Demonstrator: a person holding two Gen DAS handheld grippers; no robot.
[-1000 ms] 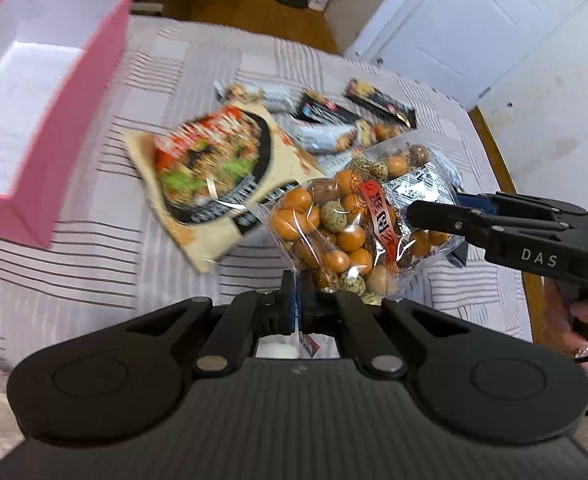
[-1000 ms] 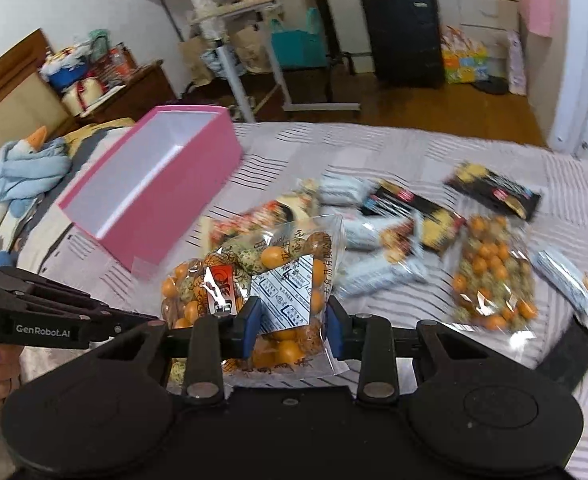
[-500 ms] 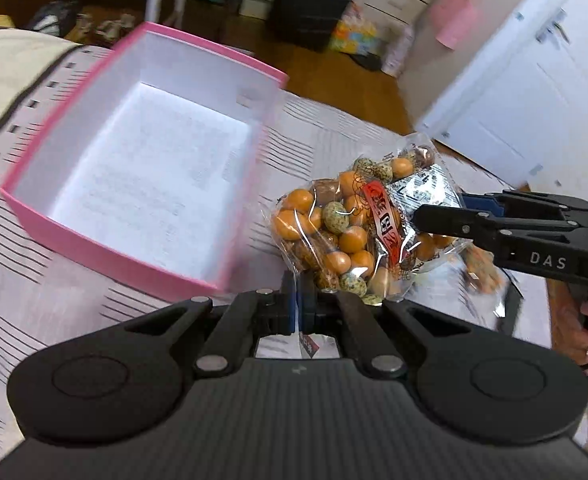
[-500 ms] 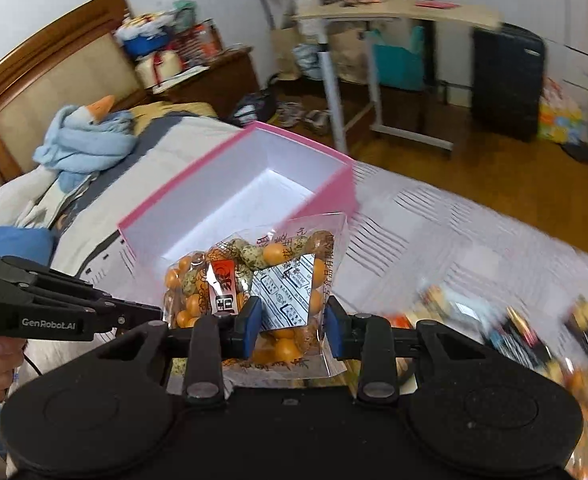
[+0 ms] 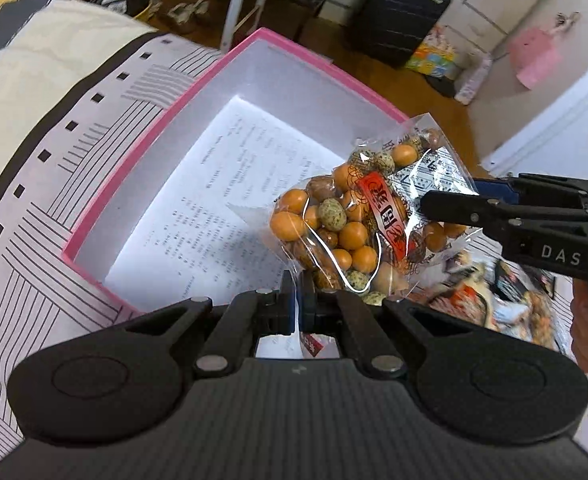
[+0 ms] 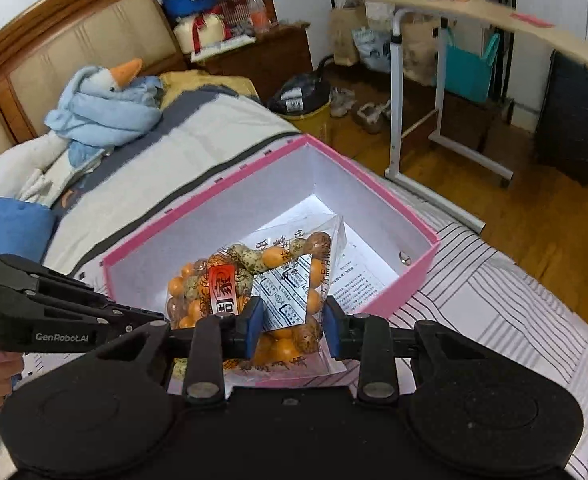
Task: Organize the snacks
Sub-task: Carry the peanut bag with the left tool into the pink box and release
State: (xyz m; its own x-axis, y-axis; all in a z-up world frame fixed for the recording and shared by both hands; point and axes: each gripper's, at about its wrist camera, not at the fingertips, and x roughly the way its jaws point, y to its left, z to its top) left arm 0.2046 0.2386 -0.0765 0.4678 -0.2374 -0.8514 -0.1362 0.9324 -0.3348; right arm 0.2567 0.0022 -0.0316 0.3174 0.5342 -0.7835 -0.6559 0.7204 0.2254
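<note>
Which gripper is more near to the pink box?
Left, as far as the views show. The left gripper hangs over the pink box edge, pinching the snack bag; the right gripper holds its far side.

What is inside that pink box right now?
The pink box holds only a printed paper sheet lining its floor. The nut bag, held above it by both claws, hides part of the bottom.

Carried clear of the snack pile on the striped bedspread (image 5: 54,216), the bag of coated nuts (image 5: 357,224) now hangs above the open pink box (image 5: 106,216), whose paper-lined floor fills both views.
</note>
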